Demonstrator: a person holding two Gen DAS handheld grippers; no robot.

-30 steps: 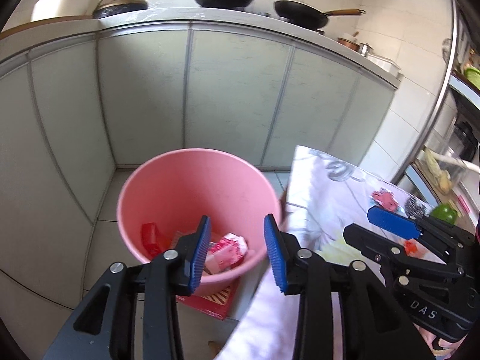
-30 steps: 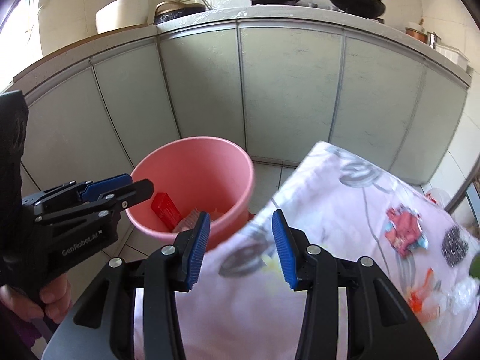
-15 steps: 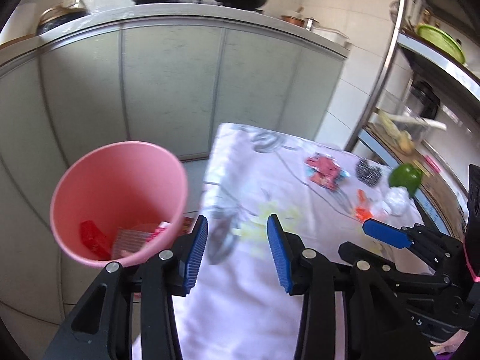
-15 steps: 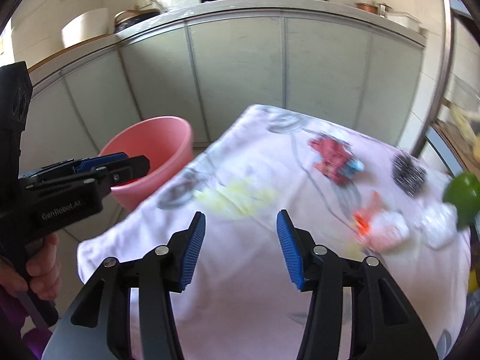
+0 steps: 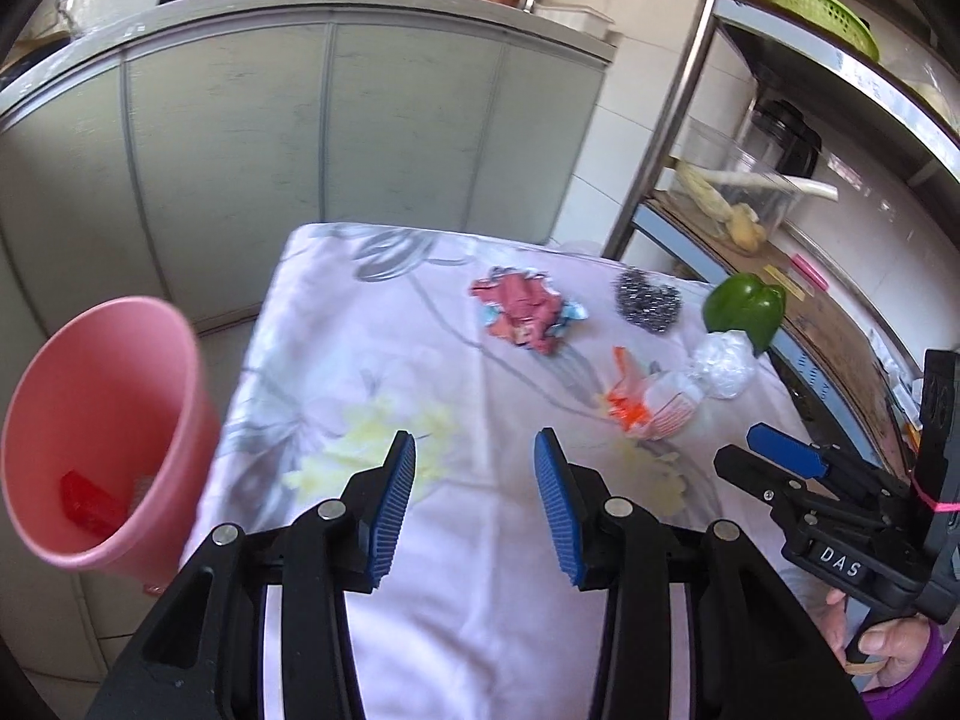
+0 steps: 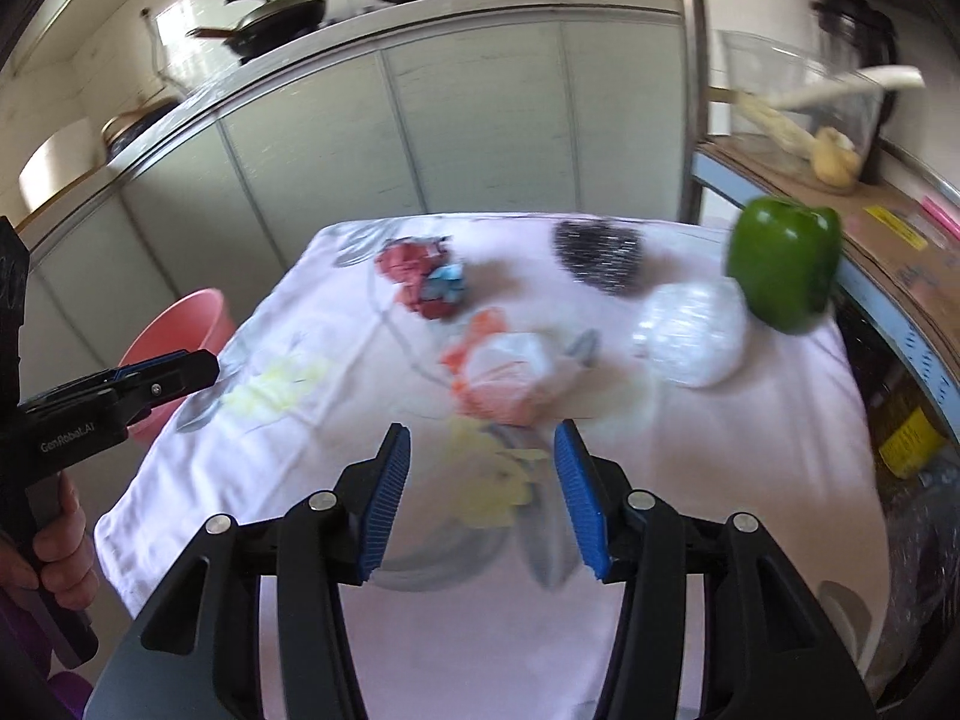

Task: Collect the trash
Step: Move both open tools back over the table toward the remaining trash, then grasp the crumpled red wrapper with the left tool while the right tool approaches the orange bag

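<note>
My right view is smeared with motion: the green pepper [image 6: 783,264], the steel scourer [image 6: 597,255] just beside it and the orange-and-white wrapper [image 6: 501,375] nearer me all lose their edges. In my left view the pink bin [image 5: 102,438], left of the table, hides most of its contents behind its wall; only a red scrap [image 5: 84,495] shows. My right gripper [image 5: 786,462] appears side-on there, its gap unreadable.

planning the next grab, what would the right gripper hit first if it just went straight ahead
Most likely the orange and white crumpled wrapper, lying directly ahead of the open right gripper on the tablecloth; depth is hard to judge.
</note>
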